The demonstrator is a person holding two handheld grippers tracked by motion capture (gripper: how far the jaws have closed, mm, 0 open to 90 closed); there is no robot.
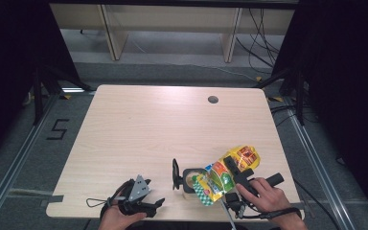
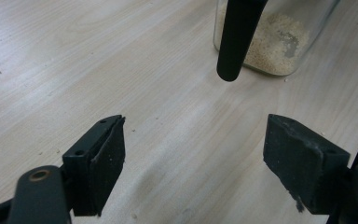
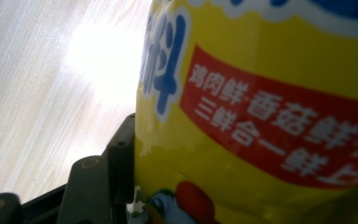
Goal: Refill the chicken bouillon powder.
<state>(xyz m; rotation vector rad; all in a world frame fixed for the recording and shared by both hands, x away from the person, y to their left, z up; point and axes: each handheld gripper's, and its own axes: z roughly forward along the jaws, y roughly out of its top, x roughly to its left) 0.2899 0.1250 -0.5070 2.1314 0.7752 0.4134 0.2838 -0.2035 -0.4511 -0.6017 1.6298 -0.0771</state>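
Pale wood-grain table (image 1: 139, 134), dark room w/ cables on the floor behind. Near the front edge, right of centre, one yellow foil seasoning packet w/ red label (image 1: 227, 172) is tilted mouth-down over one clear glass jar (image 1: 191, 179), which holds a low layer of pale granules (image 2: 279, 46). One black lid on a hinge arm (image 1: 175, 173) stands open at the jar's left side. Right gripper (image 1: 235, 170) pinches the packet across its upper half; jaws closed on the foil, seen up close in the right gripper view (image 3: 261, 116).

Packet looks light, soft and crinkly, prob. slippery, so a grip on the flat sealed end should hold best; squeezing the belly may spurt contents. Jar is rigid, breakable, likely tips easily w/ the lid hanging off.

Left gripper (image 1: 141, 201) sits near the front-left edge, jaws wide apart, holding nothing, pointed at the jar. Stray crumbs (image 2: 0, 72) dot the wood.
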